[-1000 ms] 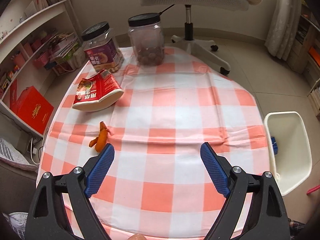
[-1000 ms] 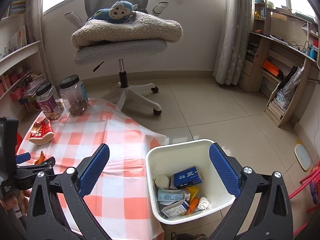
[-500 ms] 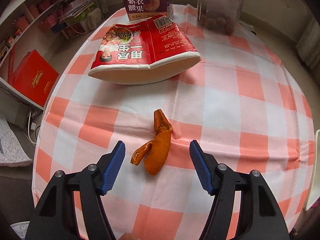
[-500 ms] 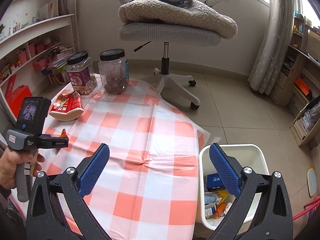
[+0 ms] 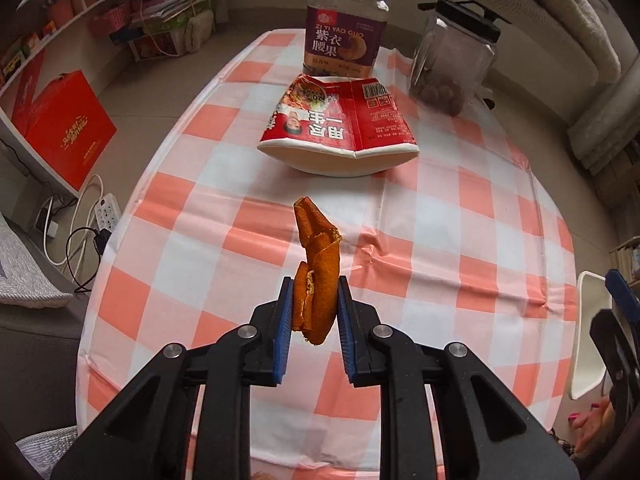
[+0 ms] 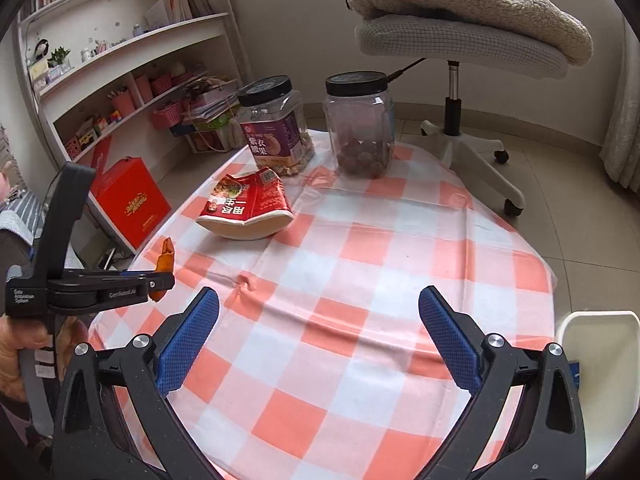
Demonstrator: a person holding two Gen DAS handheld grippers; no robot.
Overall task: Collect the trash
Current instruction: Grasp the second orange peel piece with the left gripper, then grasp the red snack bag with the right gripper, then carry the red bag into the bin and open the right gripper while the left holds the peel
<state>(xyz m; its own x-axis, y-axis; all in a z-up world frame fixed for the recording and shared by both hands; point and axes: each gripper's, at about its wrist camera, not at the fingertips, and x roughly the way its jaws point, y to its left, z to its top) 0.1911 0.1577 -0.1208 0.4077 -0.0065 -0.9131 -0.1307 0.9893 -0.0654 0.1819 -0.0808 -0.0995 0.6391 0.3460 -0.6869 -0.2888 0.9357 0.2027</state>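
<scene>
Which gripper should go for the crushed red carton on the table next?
Right. The right gripper is open and empty, pointing across the checked table toward the red carton. The left gripper is shut on the orange peel, which still has to go to the white bin.

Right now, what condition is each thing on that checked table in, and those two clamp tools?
Left tool: shut on the orange peel.
Orange peel: curled, pinched between the pads.
Right tool: open, empty, above the tablecloth.
Red carton: crushed, lying on its side.
Cashew jar: upright, lid on.
Clear jar: upright, lid on, partly filled.
White bin: beside the table, open-topped.
</scene>
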